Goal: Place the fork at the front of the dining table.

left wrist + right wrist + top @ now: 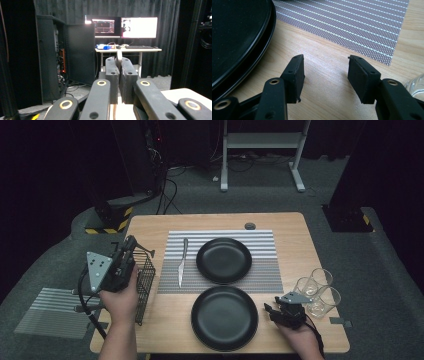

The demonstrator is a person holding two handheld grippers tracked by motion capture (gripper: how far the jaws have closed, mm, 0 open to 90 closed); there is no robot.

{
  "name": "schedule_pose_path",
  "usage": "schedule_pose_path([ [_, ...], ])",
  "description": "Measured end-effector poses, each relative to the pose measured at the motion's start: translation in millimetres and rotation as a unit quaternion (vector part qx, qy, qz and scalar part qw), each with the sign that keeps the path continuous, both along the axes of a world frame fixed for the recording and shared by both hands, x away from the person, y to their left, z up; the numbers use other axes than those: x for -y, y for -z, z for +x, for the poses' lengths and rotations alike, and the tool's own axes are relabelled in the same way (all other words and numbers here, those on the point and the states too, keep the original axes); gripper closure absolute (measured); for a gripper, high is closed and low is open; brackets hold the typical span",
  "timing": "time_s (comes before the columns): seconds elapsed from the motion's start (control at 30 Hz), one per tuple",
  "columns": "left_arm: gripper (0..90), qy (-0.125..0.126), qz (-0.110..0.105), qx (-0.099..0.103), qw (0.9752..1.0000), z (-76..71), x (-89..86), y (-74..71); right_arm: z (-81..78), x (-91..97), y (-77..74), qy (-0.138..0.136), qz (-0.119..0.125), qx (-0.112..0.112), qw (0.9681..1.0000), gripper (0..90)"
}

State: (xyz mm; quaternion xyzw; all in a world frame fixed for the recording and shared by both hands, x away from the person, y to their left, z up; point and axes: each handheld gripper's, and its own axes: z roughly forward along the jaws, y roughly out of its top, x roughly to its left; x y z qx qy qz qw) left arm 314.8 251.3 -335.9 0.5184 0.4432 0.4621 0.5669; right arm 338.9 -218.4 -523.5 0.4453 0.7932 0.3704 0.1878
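Over wire basket (144,279), L hand-held gripper (131,244) pinches thin cutlery (119,57).

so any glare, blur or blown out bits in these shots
High view: the table is evenly lit and the room around it dark. Left gripper view: the right-hand monitor is blown out white and the close jaws look soft. Right gripper view: sharp, with soft sheen on the near plate.

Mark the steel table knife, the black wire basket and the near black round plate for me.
Steel table knife (182,261), high view, on the middle of its blade.
Black wire basket (145,279), high view, on its mesh side wall.
Near black round plate (224,318), high view, on its bare centre.
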Motion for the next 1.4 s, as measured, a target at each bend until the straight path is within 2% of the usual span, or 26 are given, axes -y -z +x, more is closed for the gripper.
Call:
schedule_pose_path([
  [0.07,86.1,0.007,0.018,-0.002,0.9998,-0.1,1.9,0.1,-1.1,-0.1,-0.4,0.001,0.002,0.000,1.0000,47.6],
  [0.13,86.1,0.012,0.023,-0.006,0.9997,-0.7,5.1,1.0,-1.6,0.9,-1.4,-0.001,0.004,0.006,1.0000,49.1],
  [0.23,86.0,0.022,0.026,-0.009,0.9994,-0.4,9.8,2.9,-2.6,2.0,-4.5,0.001,0.006,0.015,0.9999,50.0],
  [0.33,86.0,0.027,0.018,-0.016,0.9993,1.0,15.5,4.7,-4.4,2.9,-8.1,0.005,0.017,0.021,0.9996,51.2],
  [0.43,86.0,0.031,0.024,-0.016,0.9991,1.6,21.0,5.2,-5.9,2.1,-10.7,0.011,0.013,0.037,0.9992,52.5],
  [0.47,86.0,0.034,0.025,-0.017,0.9990,1.5,22.5,5.4,-6.7,2.8,-11.8,0.007,0.003,0.051,0.9987,53.6],
  [0.53,86.0,0.037,0.023,-0.019,0.9989,1.7,28.2,6.2,-9.1,2.9,-15.1,0.008,0.000,0.066,0.9978,56.1],
  [0.57,86.0,0.041,0.025,-0.020,0.9987,2.3,29.7,6.7,-9.9,3.0,-16.2,0.010,0.002,0.070,0.9975,56.7],
  [0.63,86.0,0.046,0.018,-0.023,0.9985,3.0,33.6,8.3,-10.5,4.5,-17.9,0.004,0.001,0.079,0.9968,56.3],
  [0.7,86.0,0.050,0.019,-0.025,0.9982,3.2,37.9,9.8,-11.8,3.7,-18.4,0.008,0.010,0.086,0.9962,56.0],
  [0.73,86.0,0.052,0.018,-0.025,0.9981,3.1,39.0,10.2,-12.1,4.5,-18.0,0.002,0.004,0.098,0.9952,56.2],
  [0.8,86.1,0.056,0.018,-0.025,0.9980,2.1,42.4,11.7,-12.3,4.5,-17.6,-0.002,0.002,0.104,0.9946,57.0],
  [0.9,86.0,0.062,0.012,-0.027,0.9976,1.4,46.5,16.0,-11.6,4.6,-17.0,-0.005,0.003,0.099,0.9951,58.9],
  [0.93,86.0,0.064,0.010,-0.028,0.9975,1.3,47.3,17.3,-11.3,5.4,-17.0,-0.012,-0.004,0.101,0.9948,59.4],
  [1.0,86.0,0.065,0.014,-0.033,0.9973,1.2,49.1,20.7,-12.0,3.6,-17.6,-0.006,0.003,0.101,0.9949,59.8],
  [1.1,86.0,0.067,0.003,-0.036,0.9971,0.7,52.3,24.5,-13.4,1.7,-19.2,-0.005,0.000,0.100,0.9950,60.9],
  [1.13,86.0,0.069,0.009,-0.036,0.9969,0.7,52.6,25.5,-13.8,0.6,-19.8,-0.002,0.002,0.096,0.9954,60.2],
  [1.17,86.0,0.071,0.005,-0.037,0.9968,0.7,54.5,26.8,-14.3,-0.3,-20.6,0.001,0.007,0.090,0.9959,59.5],
  [1.2,86.0,0.074,0.013,-0.039,0.9965,0.9,55.0,27.7,-14.0,0.5,-21.3,-0.005,0.002,0.091,0.9959,59.1],
  [1.3,86.1,0.079,0.007,-0.042,0.9960,1.8,60.7,31.0,-14.9,-1.4,-23.9,-0.001,0.009,0.093,0.9956,56.0],
  [1.4,86.0,0.086,0.006,-0.043,0.9953,3.1,64.9,32.8,-15.3,-2.9,-25.0,-0.009,0.019,0.083,0.9963,54.2],
])
